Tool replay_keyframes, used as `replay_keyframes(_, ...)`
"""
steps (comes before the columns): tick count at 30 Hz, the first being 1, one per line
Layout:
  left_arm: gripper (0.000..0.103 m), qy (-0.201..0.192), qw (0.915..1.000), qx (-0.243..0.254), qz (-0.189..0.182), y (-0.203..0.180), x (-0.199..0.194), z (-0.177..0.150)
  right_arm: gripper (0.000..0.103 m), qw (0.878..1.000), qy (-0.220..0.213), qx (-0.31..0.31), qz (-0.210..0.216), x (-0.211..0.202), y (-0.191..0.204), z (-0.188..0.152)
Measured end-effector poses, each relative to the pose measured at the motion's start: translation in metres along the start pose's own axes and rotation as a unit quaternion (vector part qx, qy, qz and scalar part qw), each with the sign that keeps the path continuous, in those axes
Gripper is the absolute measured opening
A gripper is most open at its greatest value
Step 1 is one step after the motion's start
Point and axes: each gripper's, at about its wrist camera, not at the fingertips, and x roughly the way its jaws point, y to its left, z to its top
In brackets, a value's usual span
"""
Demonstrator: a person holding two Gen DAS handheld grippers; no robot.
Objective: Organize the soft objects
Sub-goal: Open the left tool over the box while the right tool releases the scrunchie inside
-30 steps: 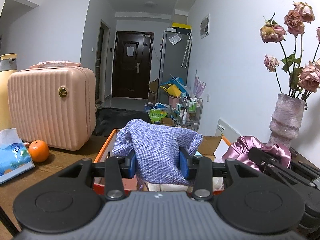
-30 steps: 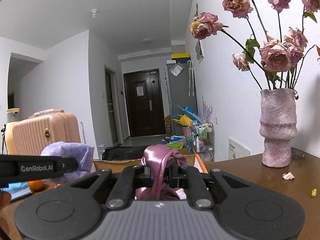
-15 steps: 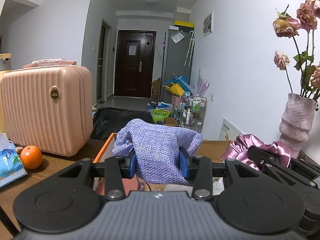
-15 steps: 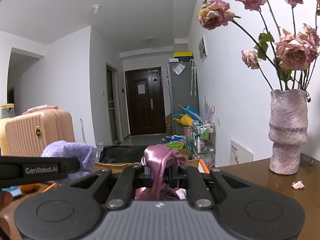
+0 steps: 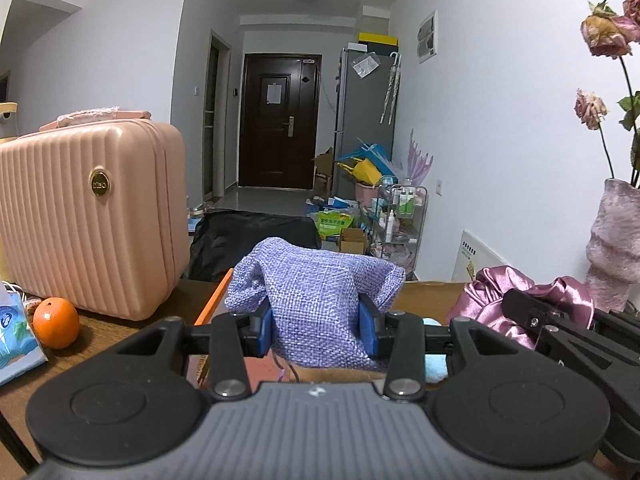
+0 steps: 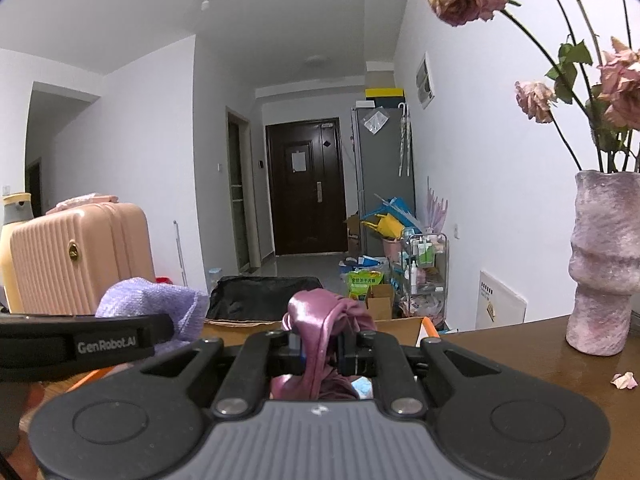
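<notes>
The left gripper (image 5: 316,330) clamps a lavender woven pouch (image 5: 316,300) above the cardboard box (image 5: 428,294); the right gripper (image 6: 320,350) pinches pink satin cloth (image 6: 320,316) over that box.

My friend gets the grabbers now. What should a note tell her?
Left gripper: shut on the purple pouch.
Right gripper: shut on the pink satin cloth.
Both are held up over the open cardboard box on the table.
Done: both soft things picked up.
Left: set them down in their place, probably the box; neither is released yet.
</notes>
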Motion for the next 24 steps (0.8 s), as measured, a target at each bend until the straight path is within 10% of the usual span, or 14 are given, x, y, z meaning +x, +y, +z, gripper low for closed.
replay_keyframes(10,0.042,0.013,0.9999,0.007,0.005,0.0,0.016,-0.002,0.014,1.0,0.026,-0.004,0.009,0.021,-0.002,0.005)
replay_keyframes(14,0.061,0.024,0.9997,-0.007,-0.002,0.005,0.019,-0.002,0.023,0.999,0.046,-0.006,-0.004,0.027,-0.004,0.005)
replay_keyframes(20,0.101,0.022,0.9989,-0.025,0.035,0.016,0.02,-0.001,0.077,0.998,0.064,0.008,-0.028,0.028,-0.013,0.004)
replay_keyframes(24,0.103,0.023,0.9976,-0.032,0.056,0.019,0.023,-0.001,0.103,0.998,0.056,0.017,-0.039,0.025,-0.017,0.004)
